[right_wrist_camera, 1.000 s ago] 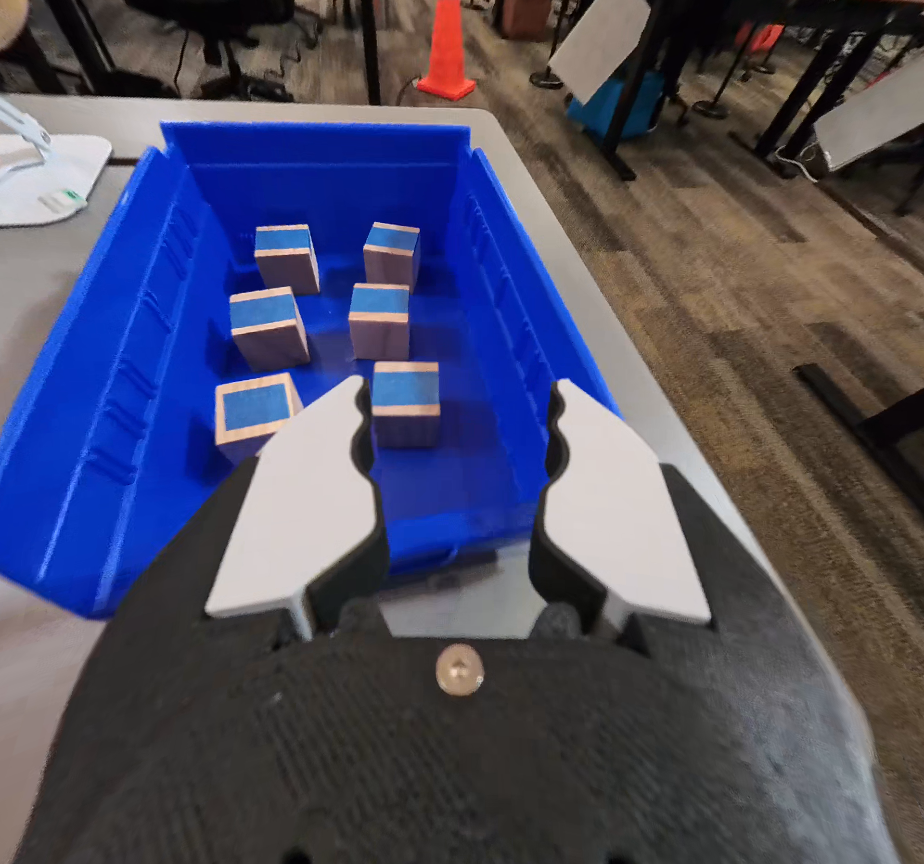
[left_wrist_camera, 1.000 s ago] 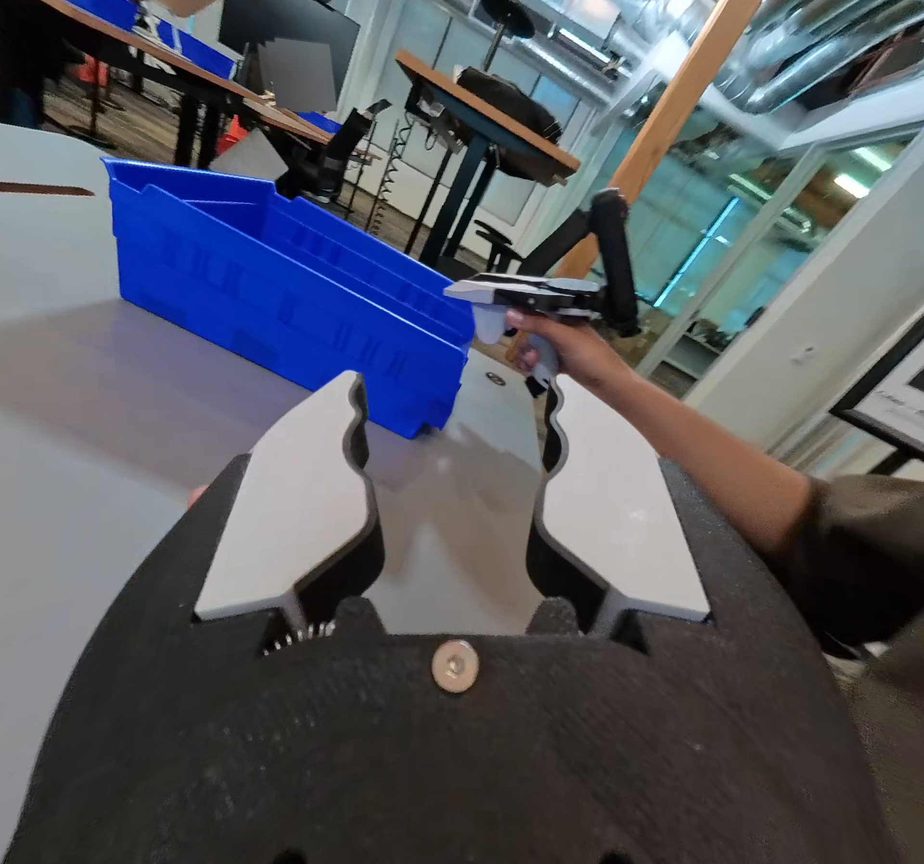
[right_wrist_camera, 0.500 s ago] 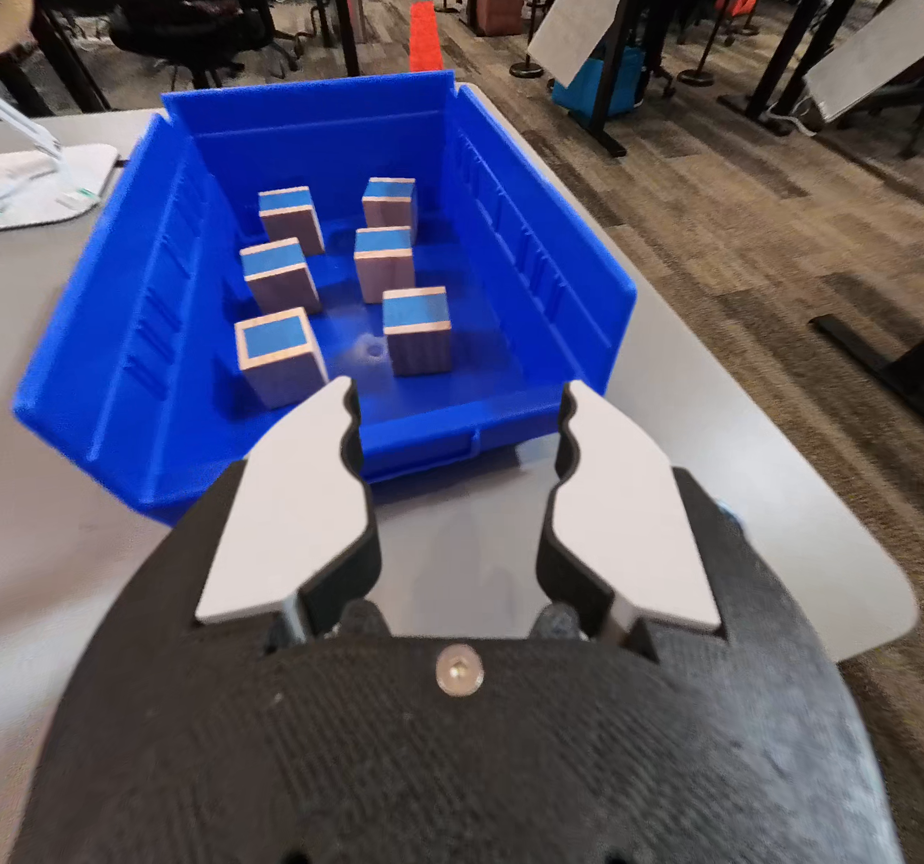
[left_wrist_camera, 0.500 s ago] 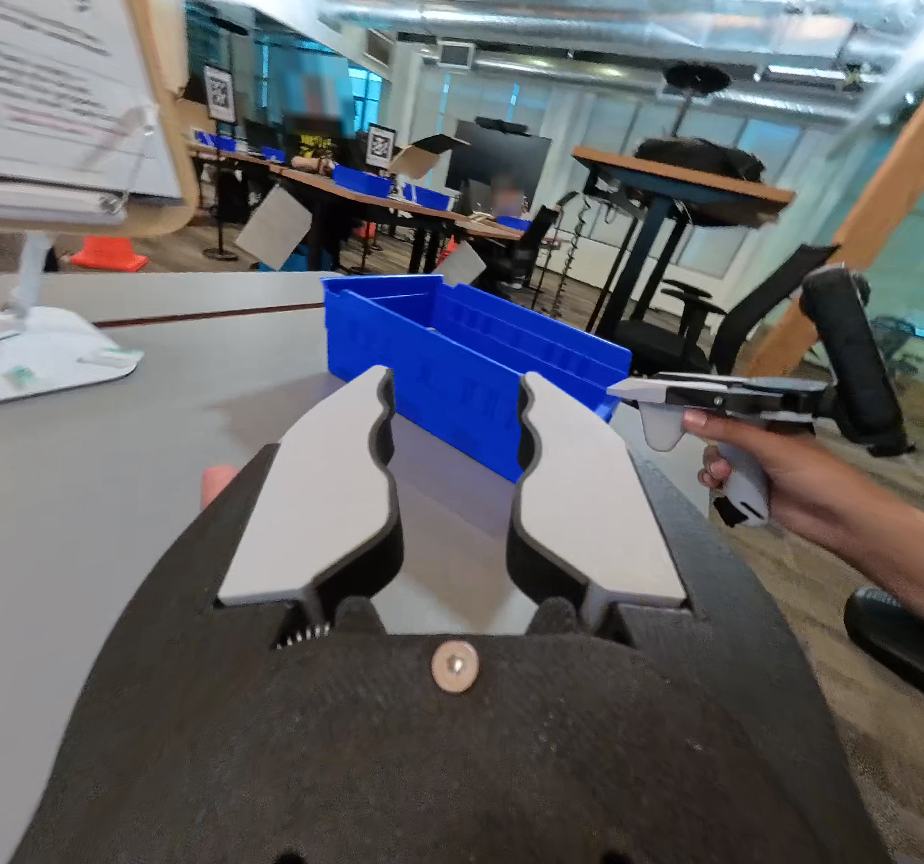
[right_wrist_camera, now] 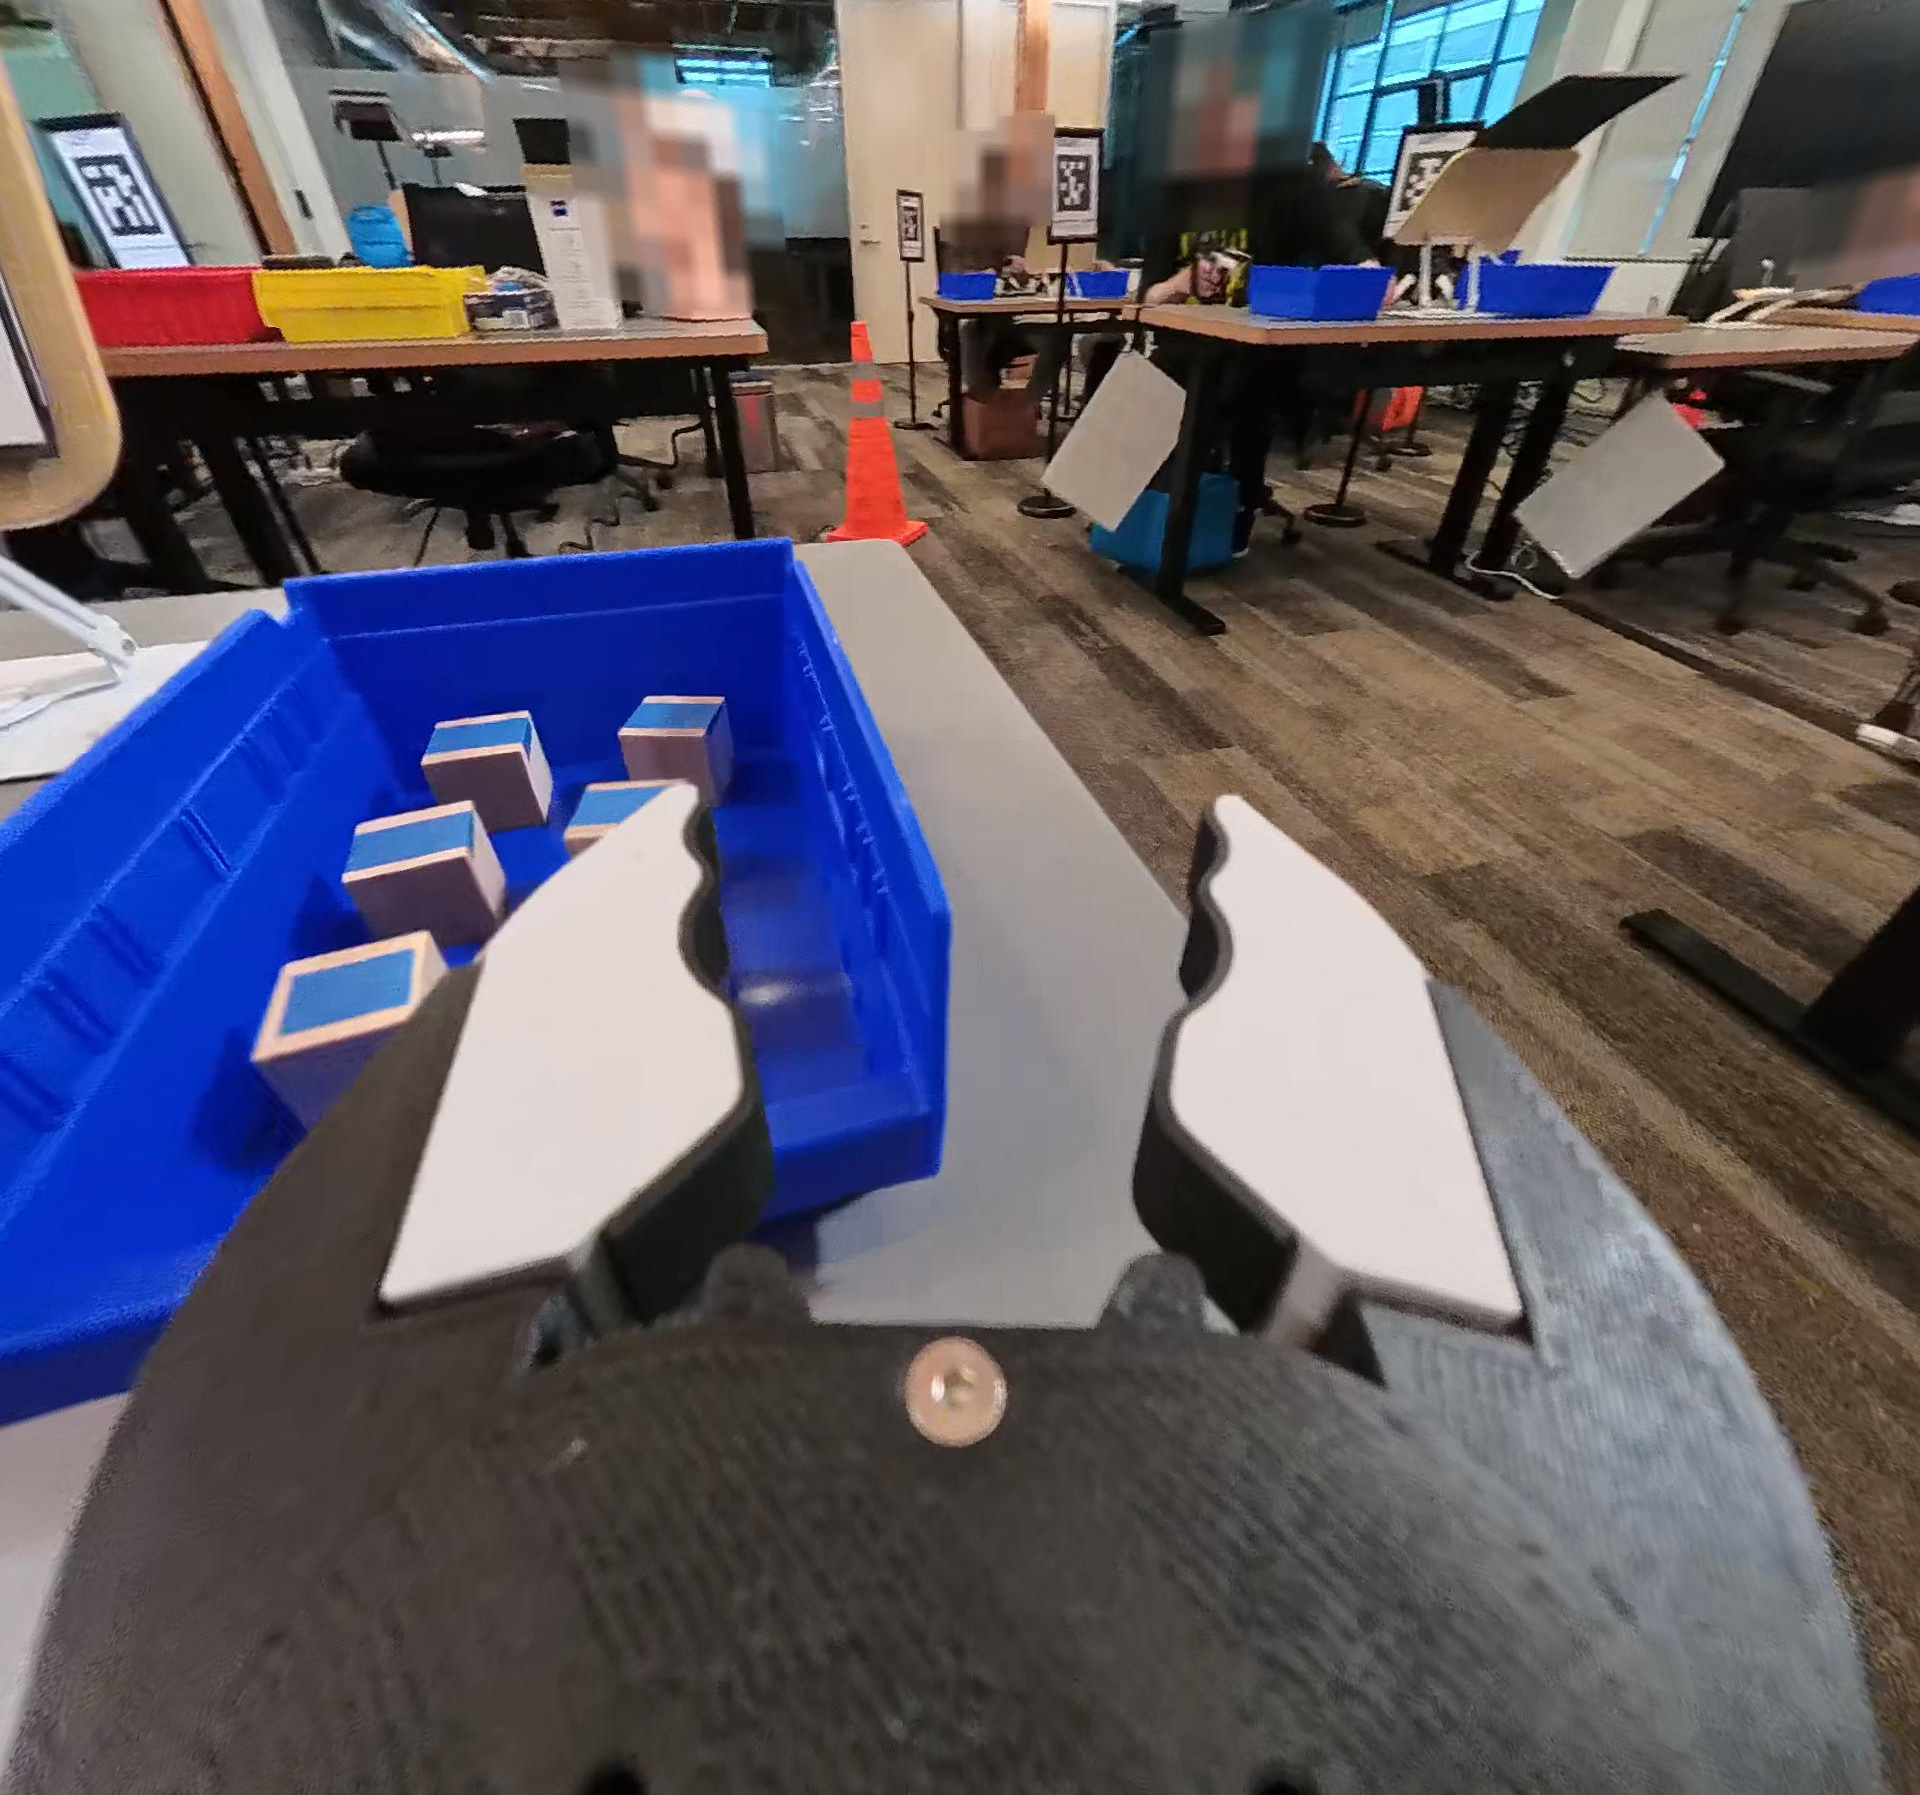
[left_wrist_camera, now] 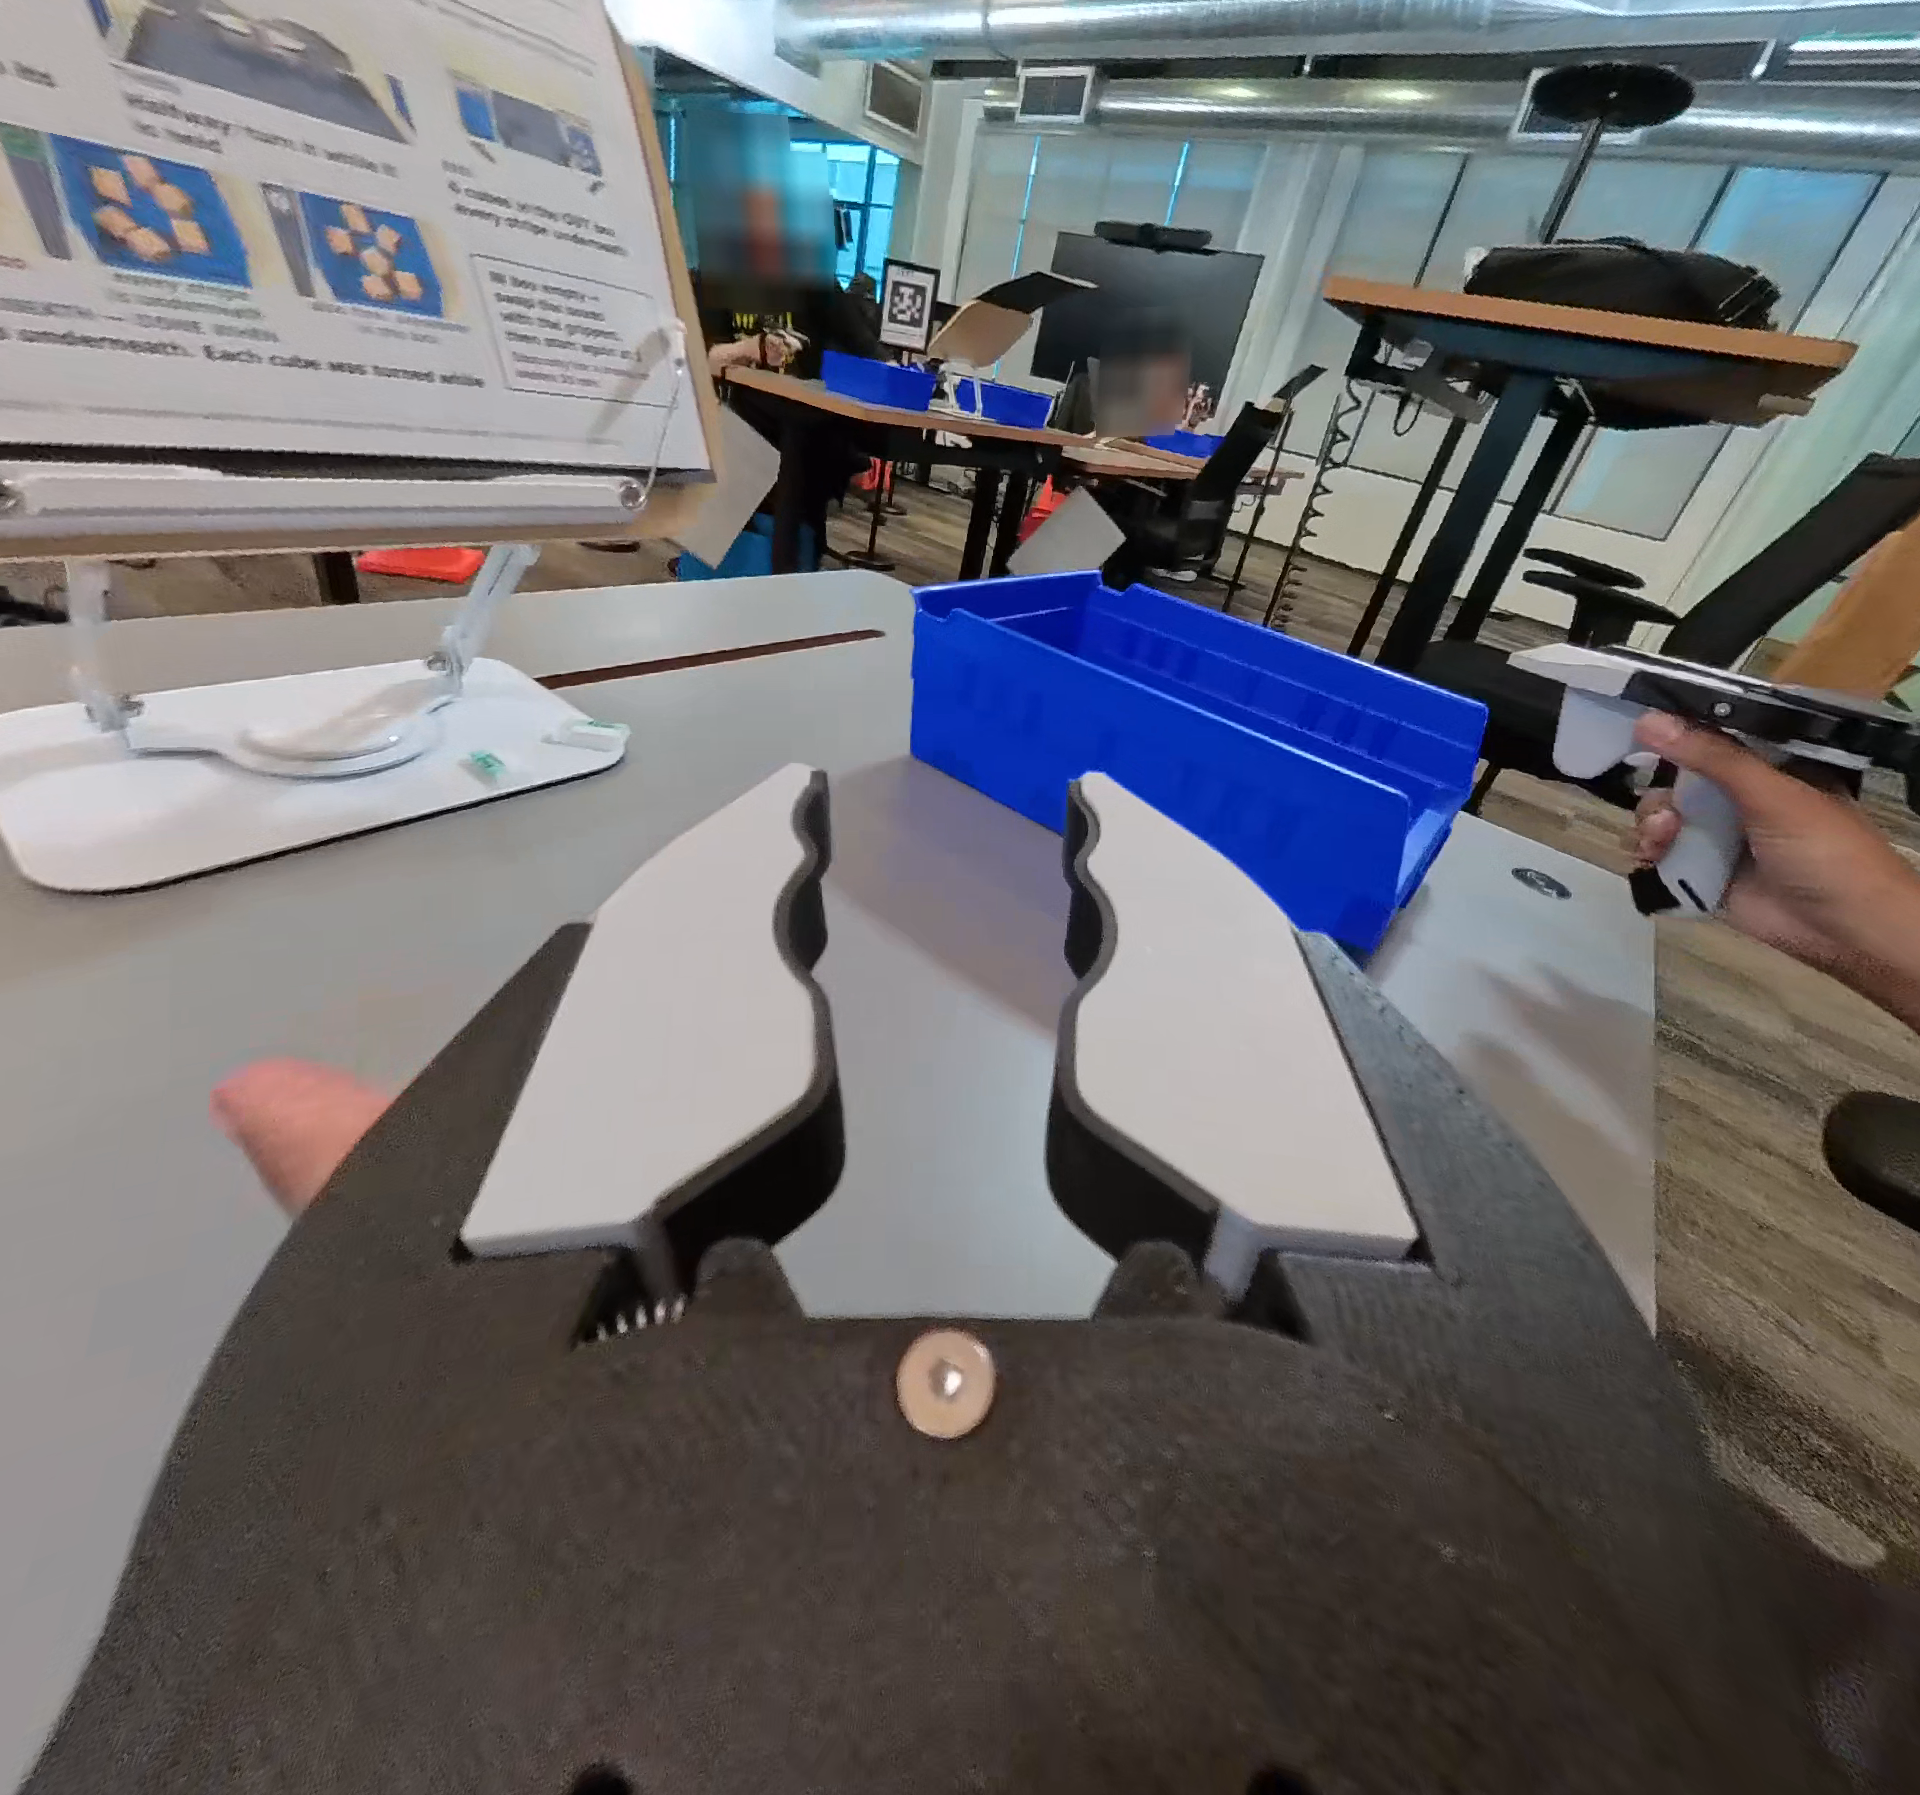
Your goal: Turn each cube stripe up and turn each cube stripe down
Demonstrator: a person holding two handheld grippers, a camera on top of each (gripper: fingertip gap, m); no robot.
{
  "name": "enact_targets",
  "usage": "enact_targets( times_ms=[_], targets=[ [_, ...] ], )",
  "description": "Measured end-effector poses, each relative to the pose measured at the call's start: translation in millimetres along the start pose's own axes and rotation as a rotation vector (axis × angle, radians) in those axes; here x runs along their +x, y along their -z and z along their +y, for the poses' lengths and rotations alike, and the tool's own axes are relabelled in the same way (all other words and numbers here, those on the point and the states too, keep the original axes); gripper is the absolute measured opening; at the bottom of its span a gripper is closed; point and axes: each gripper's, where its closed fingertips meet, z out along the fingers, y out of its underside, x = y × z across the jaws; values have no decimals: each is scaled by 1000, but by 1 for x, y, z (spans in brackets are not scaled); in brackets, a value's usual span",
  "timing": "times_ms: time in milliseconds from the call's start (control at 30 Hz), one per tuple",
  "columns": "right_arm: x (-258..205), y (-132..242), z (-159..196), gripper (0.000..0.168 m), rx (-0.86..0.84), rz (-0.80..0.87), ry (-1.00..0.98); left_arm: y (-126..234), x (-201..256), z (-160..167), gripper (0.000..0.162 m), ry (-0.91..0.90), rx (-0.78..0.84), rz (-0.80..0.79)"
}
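Two handheld grippers hover over a grey table in an open office. The left gripper points across the tabletop toward the long side of a blue plastic bin, which sits near the table's far right corner; its jaws are spread, with bare table showing between them and nothing held. To its left stands a white document stand carrying a printed instruction sheet. At the right edge of that view, a person's hand grips the handle of the right gripper, held just beyond the bin's near end. From the right gripper's own camera, its jaws are also spread wide and empty, poised above the strip of table beside the bin's right wall. Inside the bin lie wooden cubes, each with a blue stripe on its top face. Five are visible, set apart from one another in two rough rows; one is largely hidden behind the gripper's left finger. An orange traffic cone stands on the wood-look floor beyond the table.
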Motion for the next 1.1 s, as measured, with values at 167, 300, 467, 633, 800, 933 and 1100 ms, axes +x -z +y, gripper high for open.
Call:
enact_targets(
  times_ms=[167,300,467,633,800,933,1100],
  targets=[
    [4,-31,34,92,-109,-158,-151,19,-26,-6,49,57,11,-38],
    [-11,-47,57,88,-218,-287,-164,30,-49,-4,62,96,6,-109],
    [-21,-62,60,76,-253,-296,-76,37,-61,3,64,104,-26,-146],
    [-20,-75,62,67,-273,-257,-60,41,-60,7,66,90,-45,-157],
    [-19,-83,72,45,-328,-202,75,46,-64,7,70,78,-45,-188],
    [-23,-85,78,25,-362,-188,140,50,-68,7,70,112,-36,-198],
    [-33,-82,79,5,-385,-292,14,53,-72,5,70,144,-20,-216]
  ],
)
